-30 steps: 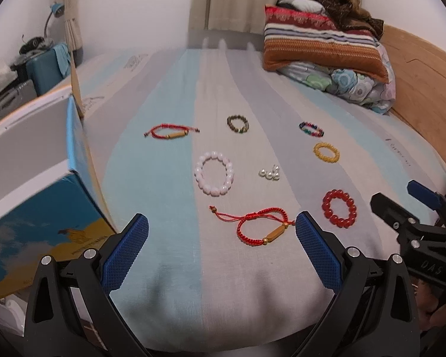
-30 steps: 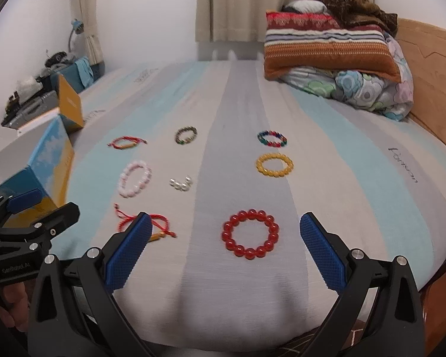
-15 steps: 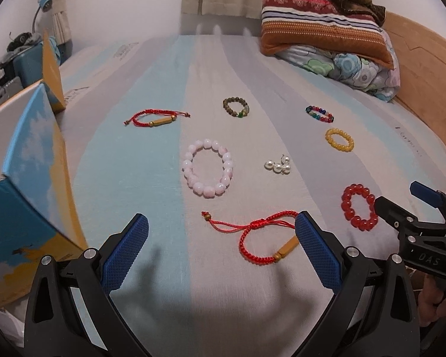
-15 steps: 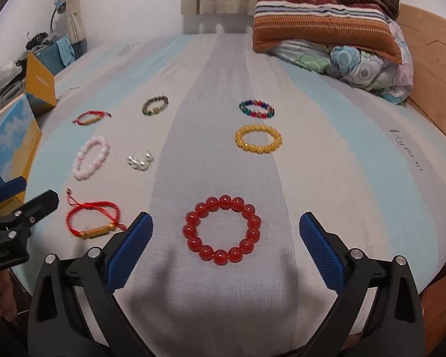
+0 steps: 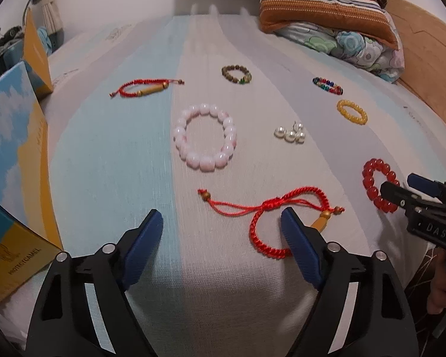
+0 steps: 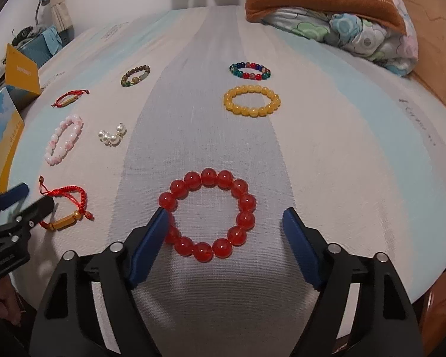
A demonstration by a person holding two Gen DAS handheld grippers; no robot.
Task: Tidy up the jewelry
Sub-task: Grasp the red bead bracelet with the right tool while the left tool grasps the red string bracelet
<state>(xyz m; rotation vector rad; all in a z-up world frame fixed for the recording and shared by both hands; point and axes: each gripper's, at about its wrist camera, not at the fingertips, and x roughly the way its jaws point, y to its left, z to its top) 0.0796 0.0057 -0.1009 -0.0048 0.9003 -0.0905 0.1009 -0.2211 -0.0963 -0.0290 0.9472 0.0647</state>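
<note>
Seven bracelets and one small cluster of pearls (image 6: 111, 136) lie on the striped bedsheet (image 6: 327, 154). Taking the pearls as the marker: two red cord bracelets, one beyond them to the left (image 6: 70, 98) and one nearer on the left (image 5: 270, 223); a pink bead bracelet (image 5: 205, 136) just left; a brown bead bracelet (image 6: 134, 75) beyond; a multicolour bracelet (image 6: 249, 70) and a yellow bracelet (image 6: 251, 100) to the right; a red bead bracelet (image 6: 208, 212) nearer on the right.

The left gripper (image 5: 221, 227) is spread wide, its right finger over the near cord bracelet's loop. The right gripper (image 6: 224, 226) is spread too, its left finger at the red bead bracelet's left edge, most of the ring between the jaws.
</note>
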